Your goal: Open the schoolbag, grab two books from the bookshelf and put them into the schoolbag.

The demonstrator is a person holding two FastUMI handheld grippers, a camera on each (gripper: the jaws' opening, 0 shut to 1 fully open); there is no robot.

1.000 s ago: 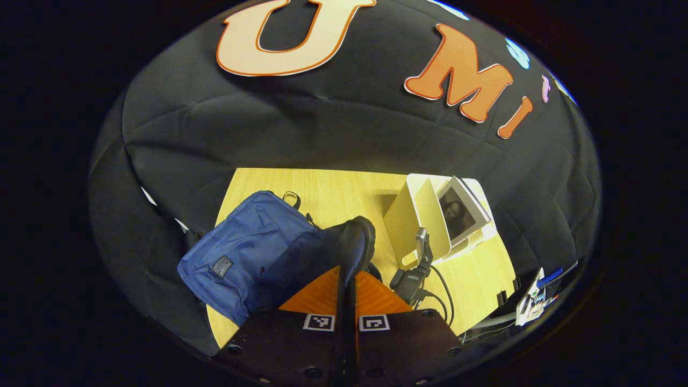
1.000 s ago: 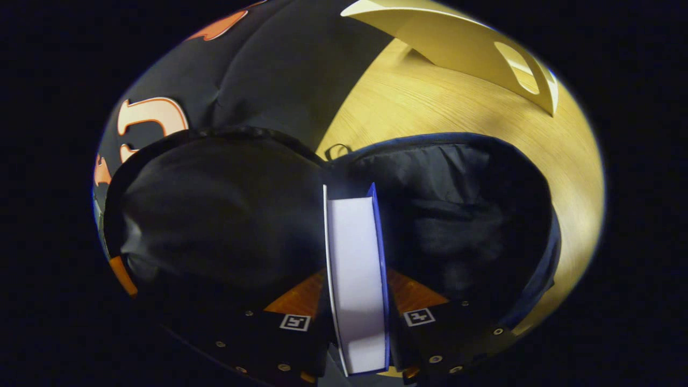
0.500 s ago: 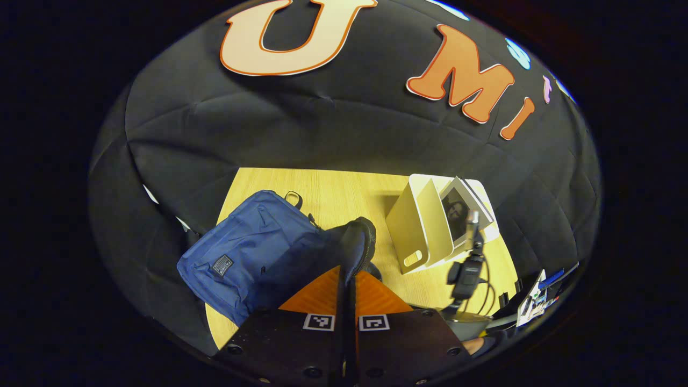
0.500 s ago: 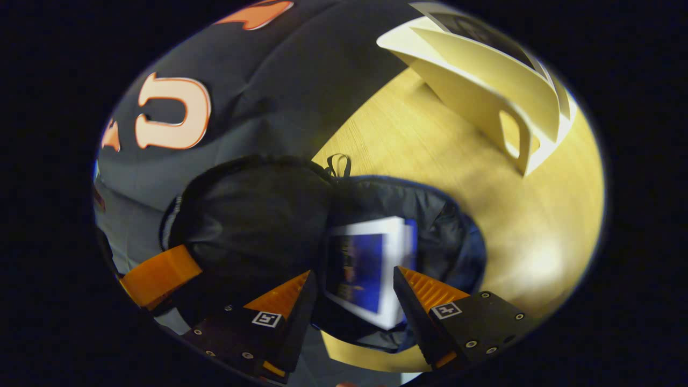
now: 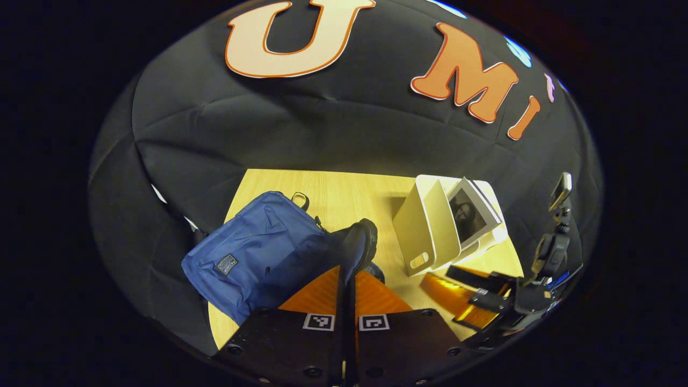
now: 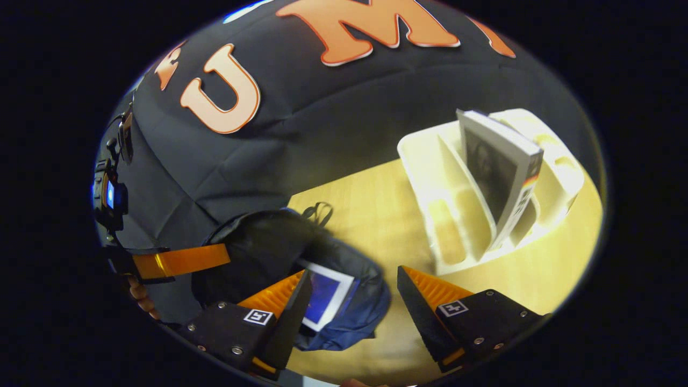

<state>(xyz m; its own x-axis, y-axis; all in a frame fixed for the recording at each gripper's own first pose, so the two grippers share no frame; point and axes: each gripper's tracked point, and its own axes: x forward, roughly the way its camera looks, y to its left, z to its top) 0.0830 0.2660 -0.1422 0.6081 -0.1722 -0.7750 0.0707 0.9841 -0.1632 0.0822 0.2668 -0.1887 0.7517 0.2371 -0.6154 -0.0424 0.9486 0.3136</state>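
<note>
We pulled our right gripper [image 6: 349, 306] up with its fingers wide while the blue book [image 6: 325, 294] stayed in the schoolbag [image 5: 258, 252], whose flap [image 5: 352, 250] our left gripper [image 5: 346, 290] still pinched.

Left gripper [image 5: 348, 279] has its fingers pinched tight together, held low and level. Right gripper [image 6: 352, 293] hangs with jaws spread wide, nothing between them. In the left gripper view it sits off to the right, tilted, jaws apart.

Bare table [image 6: 376, 215] between schoolbag [image 6: 344, 301], bookshelf [image 6: 446, 177]
</note>
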